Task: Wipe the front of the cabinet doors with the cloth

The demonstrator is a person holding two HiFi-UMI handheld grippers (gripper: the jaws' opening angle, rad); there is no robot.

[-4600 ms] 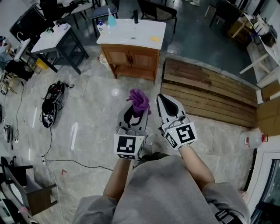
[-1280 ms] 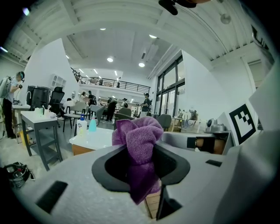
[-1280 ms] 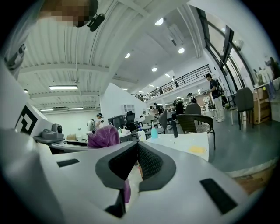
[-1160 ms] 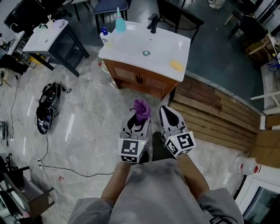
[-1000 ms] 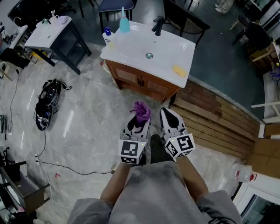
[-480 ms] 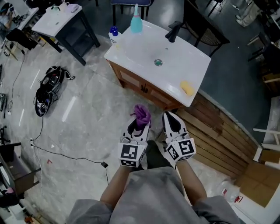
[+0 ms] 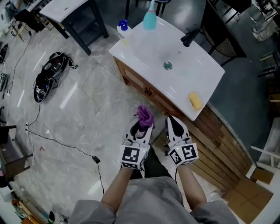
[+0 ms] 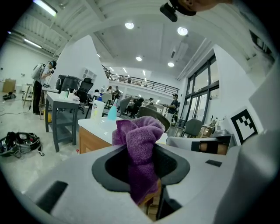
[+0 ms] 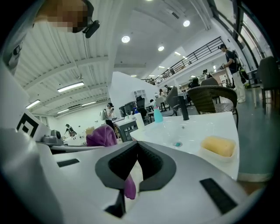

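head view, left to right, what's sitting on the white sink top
white bottle with blue cap → teal bottle → drain → yellow sponge

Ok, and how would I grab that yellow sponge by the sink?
Pinch the yellow sponge across its narrow width, coming straight down from above. It lies flat near the front corner of the white countertop, long and low, so its short sides would probably fit between the jaws most easily.
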